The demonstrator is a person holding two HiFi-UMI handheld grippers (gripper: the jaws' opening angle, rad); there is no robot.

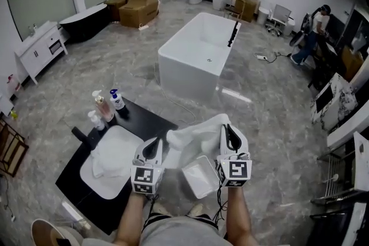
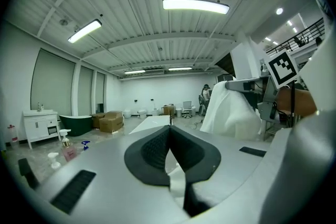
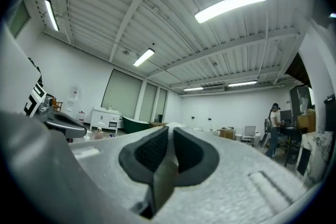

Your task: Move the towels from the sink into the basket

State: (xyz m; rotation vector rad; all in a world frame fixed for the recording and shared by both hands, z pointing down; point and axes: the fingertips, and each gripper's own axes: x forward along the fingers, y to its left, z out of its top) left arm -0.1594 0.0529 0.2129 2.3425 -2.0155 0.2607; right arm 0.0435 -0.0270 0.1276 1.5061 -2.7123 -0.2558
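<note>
Left tongs point(image 1: 153, 148) and right tongs point(image 1: 229, 134) are pressed together, each pinching the towel point(image 1: 193, 136) near the basket point(image 1: 199, 177).

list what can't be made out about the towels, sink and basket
Head view: basket, right side behind the right gripper.
Head view: sink bowl, under the towel lying inside.
Head view: bottles, labels too small.
Both gripper views: sink and basket not shown.
</note>
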